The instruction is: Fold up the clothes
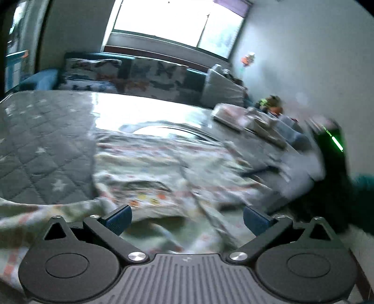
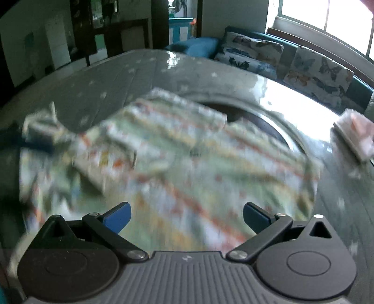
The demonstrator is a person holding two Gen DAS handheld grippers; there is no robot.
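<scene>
Motion blur smears the patterned garment (image 2: 177, 163), so its print and folds are hard to read. It lies spread on the grey star-quilted table cover (image 1: 42, 140). Above the garment hover the left gripper (image 1: 187, 218) and right gripper (image 2: 187, 217), jaws wide apart, empty.

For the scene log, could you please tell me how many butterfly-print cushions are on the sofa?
2: one butterfly cushion toward the sofa's blue end, another beside it nearer the window. More may be hidden.
</scene>
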